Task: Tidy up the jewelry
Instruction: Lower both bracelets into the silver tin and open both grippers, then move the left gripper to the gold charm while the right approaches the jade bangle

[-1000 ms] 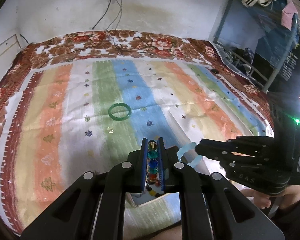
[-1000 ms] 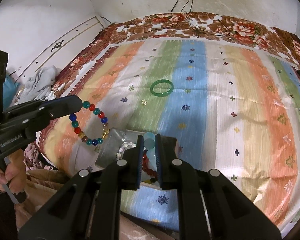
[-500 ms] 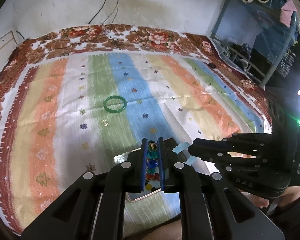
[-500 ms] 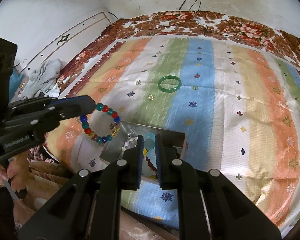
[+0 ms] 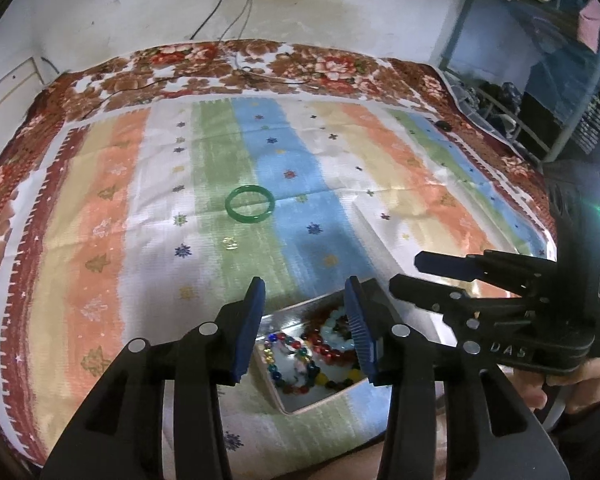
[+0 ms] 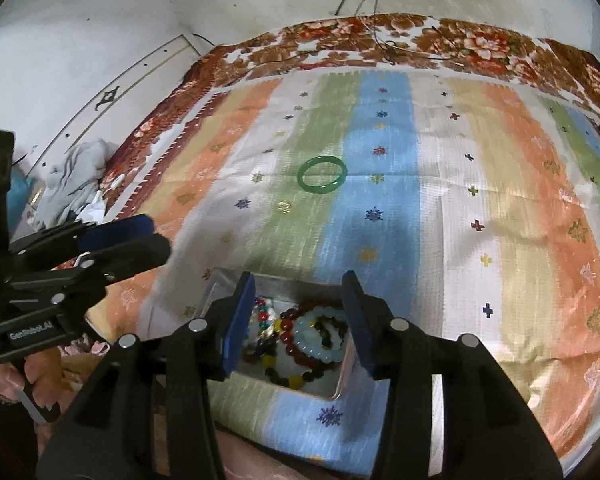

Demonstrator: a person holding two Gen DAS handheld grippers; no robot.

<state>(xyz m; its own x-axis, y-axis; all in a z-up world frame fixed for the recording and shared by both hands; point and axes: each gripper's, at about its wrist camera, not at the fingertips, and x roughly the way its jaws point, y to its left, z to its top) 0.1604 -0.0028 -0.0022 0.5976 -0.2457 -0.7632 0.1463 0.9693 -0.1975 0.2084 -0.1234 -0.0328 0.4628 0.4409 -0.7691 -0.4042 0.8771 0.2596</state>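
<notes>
Both hand-held grippers, left (image 5: 306, 320) & right (image 6: 298, 316), have just spread, empty, over the tray (image 6: 342, 380); next we'd pinch the green bangle (image 6: 322, 178) across its rim, as it looks stiff, slick, prob. brittle.

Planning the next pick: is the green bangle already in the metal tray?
No, the green bangle lies on the striped cloth, apart from the metal tray.

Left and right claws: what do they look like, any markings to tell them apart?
Both are matte black plastic linkages with silver pivot pins and ribbed blue pads. The left claw reads "GenRobot.AI" in white on its body; the right claw shows embossed "DAS" and a green indicator light. No cables visible. A dark sleeve edges the right hand.
</notes>
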